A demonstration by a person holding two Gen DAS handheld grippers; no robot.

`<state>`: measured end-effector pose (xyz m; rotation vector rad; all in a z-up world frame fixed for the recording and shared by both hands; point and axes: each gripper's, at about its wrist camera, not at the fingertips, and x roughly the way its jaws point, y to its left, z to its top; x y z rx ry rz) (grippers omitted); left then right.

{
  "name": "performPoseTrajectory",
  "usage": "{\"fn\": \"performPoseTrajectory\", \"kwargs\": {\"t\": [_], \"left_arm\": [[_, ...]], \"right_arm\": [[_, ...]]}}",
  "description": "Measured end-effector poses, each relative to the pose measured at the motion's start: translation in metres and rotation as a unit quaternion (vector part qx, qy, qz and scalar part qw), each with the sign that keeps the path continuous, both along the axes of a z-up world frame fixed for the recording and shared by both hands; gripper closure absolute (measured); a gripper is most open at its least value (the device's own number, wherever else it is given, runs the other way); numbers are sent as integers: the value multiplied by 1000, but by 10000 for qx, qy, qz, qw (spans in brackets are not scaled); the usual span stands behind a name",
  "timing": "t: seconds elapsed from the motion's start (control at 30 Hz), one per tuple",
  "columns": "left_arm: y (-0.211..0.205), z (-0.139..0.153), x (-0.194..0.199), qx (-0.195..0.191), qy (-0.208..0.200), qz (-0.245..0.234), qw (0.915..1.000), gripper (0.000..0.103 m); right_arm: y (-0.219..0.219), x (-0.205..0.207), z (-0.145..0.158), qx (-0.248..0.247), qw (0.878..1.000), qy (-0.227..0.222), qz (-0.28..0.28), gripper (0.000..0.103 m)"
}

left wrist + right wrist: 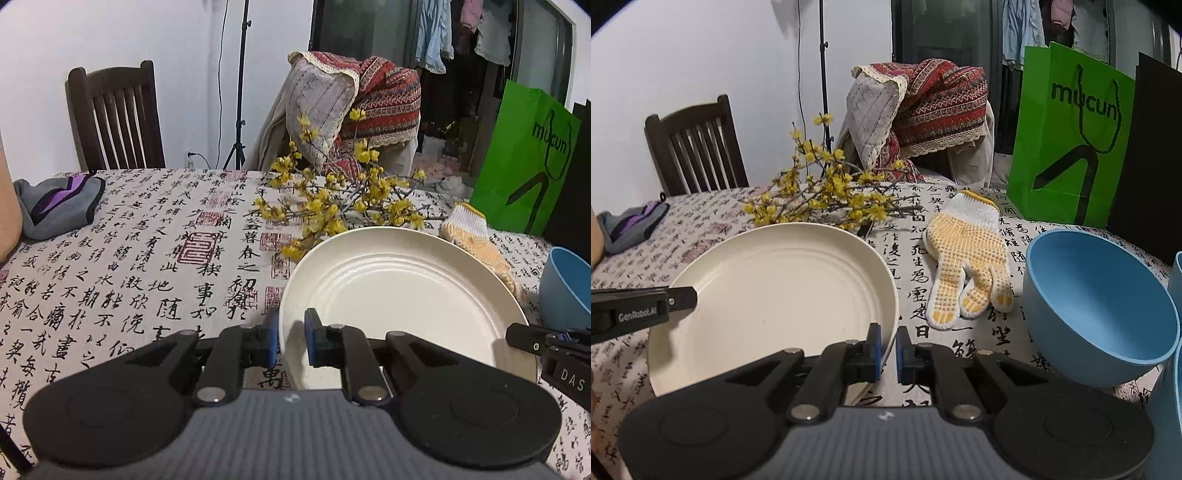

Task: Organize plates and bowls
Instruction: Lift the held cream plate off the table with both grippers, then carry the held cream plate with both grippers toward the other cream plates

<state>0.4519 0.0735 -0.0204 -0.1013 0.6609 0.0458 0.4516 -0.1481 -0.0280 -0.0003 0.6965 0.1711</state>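
Both grippers are pinching 1 cream plate (775,295) at once, and the plate is tilting above the table (147,258), its far rim raised toward the yellow flowering branches (827,195) that are lying near the table's far edge.

The left gripper (291,338) is clamping the plate's left rim, with 1 blue pad inside the dish and 1 outside. The right gripper (888,350) is clamping the right rim the same way, its pads pressed almost together on the thin edge.

The step in hand appears to be carrying the plate toward a stacking spot. To do it well:
1. Both hands should be travelling together, since the 2 grips sit on opposite rims and any drift apart would be prying the plate loose.
2. The pads should be staying deep over the rim lip, not creeping to its edge.
3. The plate should be levelling before it comes down.
4. The path should be clearing the blue bowl (1100,314) near the table's right edge, and the knitted glove (967,258) just beyond the plate.

A round plate has no long axis. What matters is its face, which is pointing up and leaning back toward the cameras. The line between the 2 grips is running roughly left to right, along the table's near edge.

A second blue vessel is showing at the right margin, too cropped to identify.
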Motion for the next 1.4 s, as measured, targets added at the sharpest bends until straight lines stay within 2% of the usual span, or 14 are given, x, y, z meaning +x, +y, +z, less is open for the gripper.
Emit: {"fn": "performPoseTrajectory", "kwargs": {"t": [0.33, 0.67, 1.4], "left_arm": [[-10, 24, -19, 204, -128, 53, 9997, 88], [-11, 48, -46, 240, -305, 69, 9992, 88], [-10, 73, -97, 322, -480, 75, 9983, 88]], "right_arm": [[-9, -15, 20, 175, 9997, -180, 5, 96], [-14, -37, 42, 372, 9986, -369, 7, 96], [-13, -84, 60, 525, 9974, -501, -15, 96]]}}
